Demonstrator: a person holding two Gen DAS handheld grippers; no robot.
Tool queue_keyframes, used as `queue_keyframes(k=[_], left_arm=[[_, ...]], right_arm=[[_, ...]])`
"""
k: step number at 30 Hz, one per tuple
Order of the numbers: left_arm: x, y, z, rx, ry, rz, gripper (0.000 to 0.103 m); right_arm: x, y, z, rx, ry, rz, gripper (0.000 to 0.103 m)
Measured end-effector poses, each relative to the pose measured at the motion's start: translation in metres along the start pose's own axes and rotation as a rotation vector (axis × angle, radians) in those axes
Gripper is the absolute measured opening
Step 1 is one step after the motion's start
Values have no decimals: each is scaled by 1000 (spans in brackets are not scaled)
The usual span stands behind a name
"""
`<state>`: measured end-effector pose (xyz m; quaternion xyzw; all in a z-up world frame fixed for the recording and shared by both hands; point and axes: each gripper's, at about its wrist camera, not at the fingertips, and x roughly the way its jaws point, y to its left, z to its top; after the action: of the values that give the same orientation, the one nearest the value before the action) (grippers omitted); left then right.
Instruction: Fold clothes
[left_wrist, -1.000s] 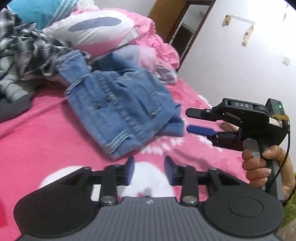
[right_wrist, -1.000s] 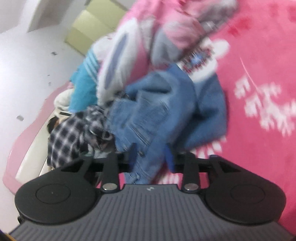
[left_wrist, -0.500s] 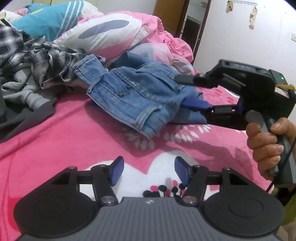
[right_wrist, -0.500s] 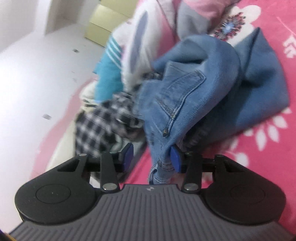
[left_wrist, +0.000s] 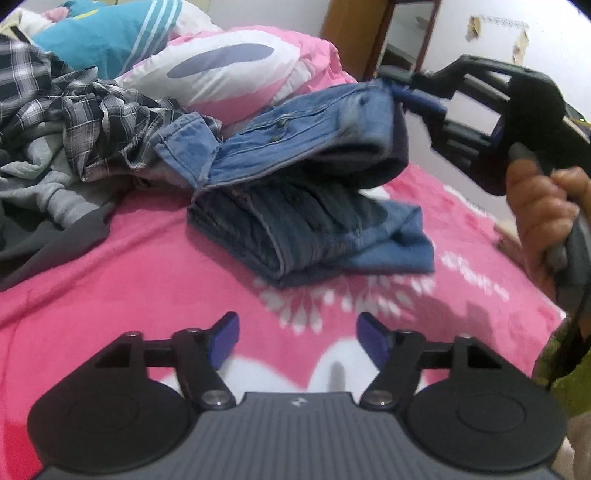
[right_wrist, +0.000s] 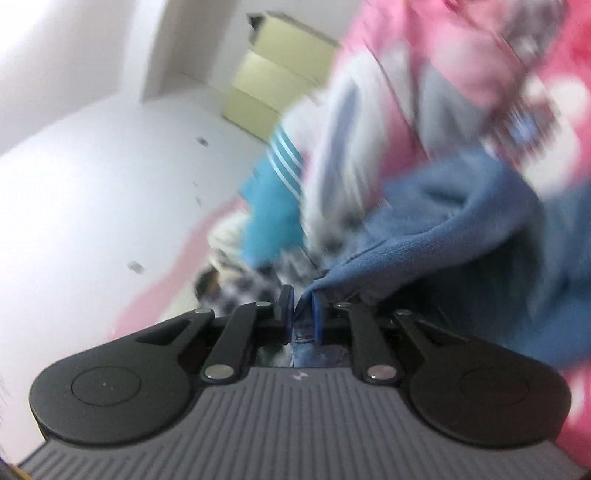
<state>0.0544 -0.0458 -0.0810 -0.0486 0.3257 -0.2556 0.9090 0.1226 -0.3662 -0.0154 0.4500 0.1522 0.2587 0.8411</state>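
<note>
A blue denim garment (left_wrist: 306, 221) lies on the pink bedspread (left_wrist: 110, 280) in the left wrist view. Its upper layer (left_wrist: 314, 125) is lifted off the lower part. My right gripper (left_wrist: 400, 94) is shut on that layer's edge, with a hand (left_wrist: 543, 218) around its handle. The right wrist view is blurred; there the right gripper (right_wrist: 300, 314) pinches denim (right_wrist: 436, 236) between its blue pads. My left gripper (left_wrist: 297, 338) stands open just above the bedspread, in front of the garment, holding nothing.
A checked shirt (left_wrist: 85, 110) and grey clothing (left_wrist: 44, 192) are heaped at the left. Pink and white pillows (left_wrist: 221, 66) and a turquoise striped cloth (left_wrist: 110, 33) lie behind the denim. A doorway (left_wrist: 402, 33) and a white wall are at the back right.
The right gripper reached the denim's edge, shut on it and lifted the top layer up and over. The left gripper opened wider and stayed low in front.
</note>
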Motion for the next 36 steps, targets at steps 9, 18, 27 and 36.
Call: queue_keyframes(k=[9,18,27,36], left_arm=[[67,23,40,-129,12,55,88],[75,22,45,-143,-34,51,80],[74,29,55,-162,-61,51,80],[68,32,43,-140,-41,-14,79]], right_arm=[[-3,-14,45,75,-104,99,4],[-34,-36,-3,64,50,-106,18],[-2,-91,-40,371,187,-129,44],[39,-96,-23,432,162,-112,16]])
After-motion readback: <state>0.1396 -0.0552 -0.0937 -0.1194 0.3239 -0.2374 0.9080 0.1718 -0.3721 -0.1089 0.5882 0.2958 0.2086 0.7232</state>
